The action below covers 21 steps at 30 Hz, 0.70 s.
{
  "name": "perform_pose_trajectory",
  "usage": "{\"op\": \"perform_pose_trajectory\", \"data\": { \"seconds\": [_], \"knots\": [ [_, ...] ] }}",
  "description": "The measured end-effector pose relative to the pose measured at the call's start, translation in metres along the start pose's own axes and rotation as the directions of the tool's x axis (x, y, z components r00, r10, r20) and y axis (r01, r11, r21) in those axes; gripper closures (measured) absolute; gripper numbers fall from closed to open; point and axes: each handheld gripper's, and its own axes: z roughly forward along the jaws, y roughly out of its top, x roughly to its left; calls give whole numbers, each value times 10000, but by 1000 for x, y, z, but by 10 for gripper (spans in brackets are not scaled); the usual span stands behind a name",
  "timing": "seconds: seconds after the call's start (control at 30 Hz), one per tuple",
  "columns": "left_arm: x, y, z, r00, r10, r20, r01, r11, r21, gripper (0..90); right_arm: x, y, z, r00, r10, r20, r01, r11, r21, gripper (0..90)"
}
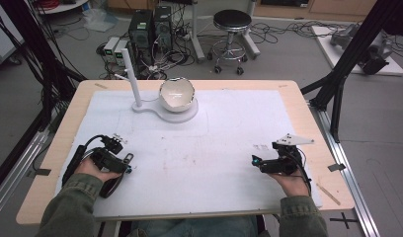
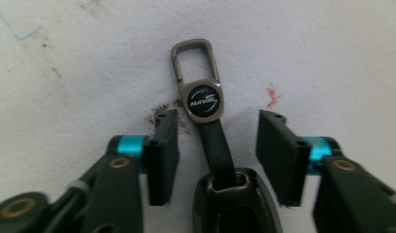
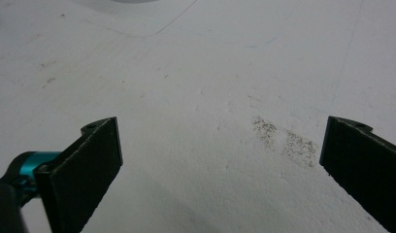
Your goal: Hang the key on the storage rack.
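A dark car key fob lies on the white mat between the jaws of my left gripper. Its black strap runs forward to a round "HAVAL" badge and a metal clip. The jaws stand apart on either side of the strap and do not touch it. In the high view my left gripper rests at the near left with the clip at its tip. My right gripper sits at the near right, and its jaws are wide open over bare mat.
A white bowl sits on a white stand with an upright post at the far middle of the mat. The wooden table rim frames the mat. A stool and computers stand on the floor beyond.
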Motion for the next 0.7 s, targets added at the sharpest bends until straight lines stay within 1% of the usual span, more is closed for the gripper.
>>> {"op": "perform_pose_trajectory", "data": {
  "seconds": [0.03,0.07,0.1,0.13,0.23,0.33,0.4,0.53,0.7],
  "knots": [
    [0,1,0,10000,3,-32,-2,10000,92,593,0,0,0,10000,-10,1,10,10000,3,6],
    [0,1,0,10000,3,-32,-2,10000,92,655,0,0,0,10000,-15,20,15,10000,12,6],
    [0,2,0,10000,10,-48,-9,9998,202,655,0,0,0,10000,-15,20,15,10000,12,6],
    [0,3,0,10000,-40,-24,41,9994,334,728,0,0,0,10000,28,20,-28,10000,20,6],
    [2,4,1,9999,-164,57,161,9991,383,734,0,0,1,10000,-11,71,10,10000,64,6],
    [1,4,1,9999,-118,-83,121,9991,397,747,0,0,0,10000,-25,86,25,10000,55,6],
    [2,4,1,9997,-245,28,244,9989,393,810,0,0,0,10000,-6,96,5,10000,67,6],
    [3,4,1,9997,-224,15,224,9992,340,828,0,0,0,10000,-20,85,19,10000,79,6],
    [4,3,0,9995,-304,120,301,9991,299,840,0,0,0,9999,-26,107,26,10000,35,6]
  ]
}}
